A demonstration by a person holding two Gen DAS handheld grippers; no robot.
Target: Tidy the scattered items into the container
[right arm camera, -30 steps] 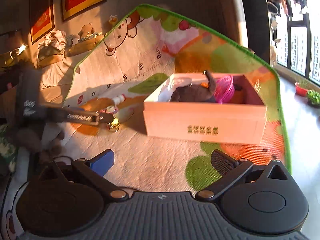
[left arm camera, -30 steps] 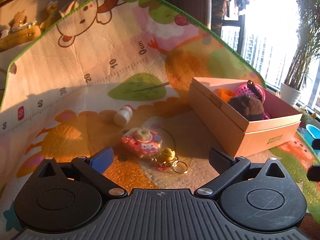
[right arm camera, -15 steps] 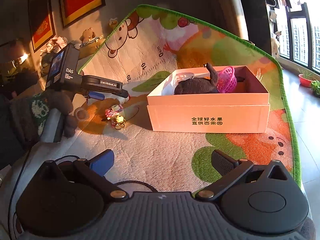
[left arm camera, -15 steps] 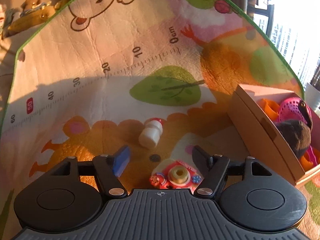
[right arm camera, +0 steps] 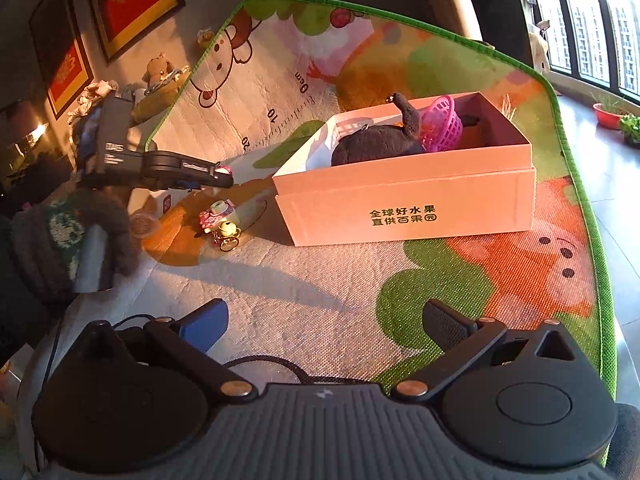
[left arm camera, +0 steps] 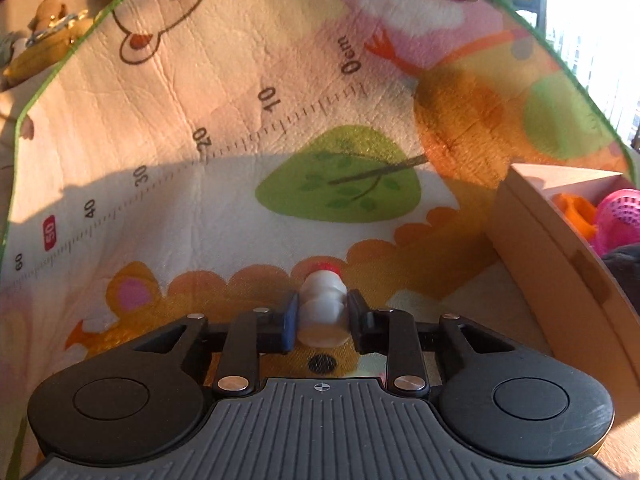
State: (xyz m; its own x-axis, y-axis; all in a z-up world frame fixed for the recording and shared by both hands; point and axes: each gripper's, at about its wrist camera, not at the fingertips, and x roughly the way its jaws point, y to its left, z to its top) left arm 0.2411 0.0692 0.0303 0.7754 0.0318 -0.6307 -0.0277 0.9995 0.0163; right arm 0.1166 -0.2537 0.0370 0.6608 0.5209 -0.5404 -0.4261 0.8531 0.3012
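Observation:
My left gripper (left arm camera: pixel 324 300) is closing on a small white bottle (left arm camera: pixel 322 308) with a red cap, which lies on the play mat (left arm camera: pixel 224 208). Both pads press on the bottle's sides. In the right wrist view the left gripper (right arm camera: pixel 224 176) reaches low over the mat, left of the pink cardboard box (right arm camera: pixel 400 208). The box (left arm camera: pixel 540 264) holds a dark plush toy (right arm camera: pixel 372 146), a pink basket (right arm camera: pixel 442 120) and something orange (left arm camera: pixel 576 212). My right gripper (right arm camera: pixel 324 312) hangs open over the mat in front of the box, holding nothing.
A pink toy camera (right arm camera: pixel 220 216) with a gold bell keychain (right arm camera: pixel 226 230) lies on the mat left of the box. A person's knitted sleeve (right arm camera: pixel 60 232) is at the left. The mat's far end curves up a wall. Potted plants (right arm camera: pixel 628 124) stand by the window.
My left gripper has moved forward past the pink toy camera to the white bottle, and its jaws have closed from wide open onto it. The right gripper has rolled slightly.

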